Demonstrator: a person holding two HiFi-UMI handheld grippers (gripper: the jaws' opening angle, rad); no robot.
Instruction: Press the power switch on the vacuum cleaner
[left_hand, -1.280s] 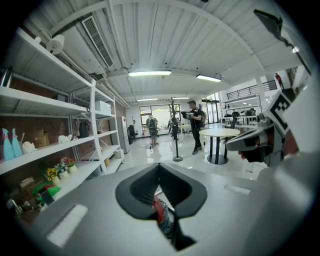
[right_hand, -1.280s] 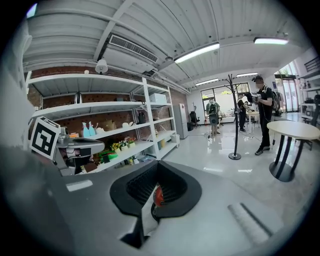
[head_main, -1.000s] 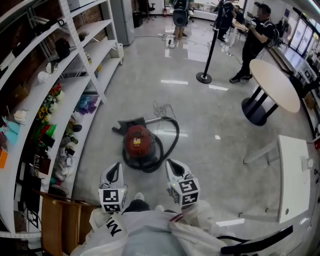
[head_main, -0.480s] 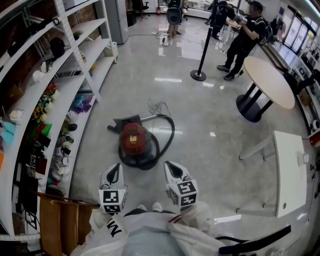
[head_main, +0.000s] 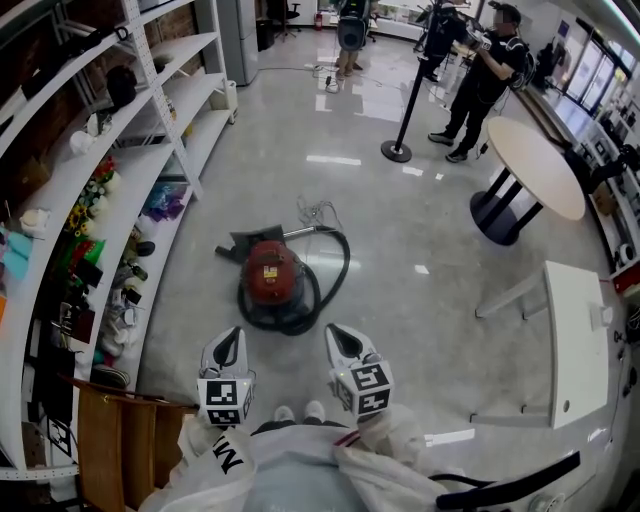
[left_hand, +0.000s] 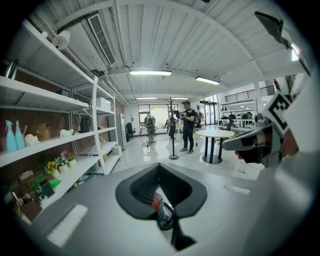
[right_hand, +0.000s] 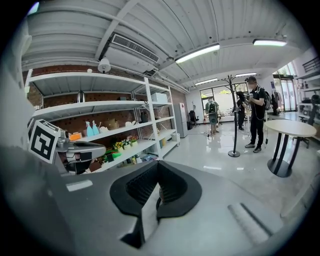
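My left hand-held gripper and right hand-held gripper are closed, empty; the switch on the vacuum cleaner is hardly visible, so I may jab the wrong spot

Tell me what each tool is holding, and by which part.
Nothing. The left tool and right tool both have their jaws together and empty; the vacuum cleaner sits untouched on the floor ahead.

A big open lab or test hall: polished floor, long white shelving stocked with household props, a round table, a stanchion post, and strip lights under a bare ribbed ceiling.
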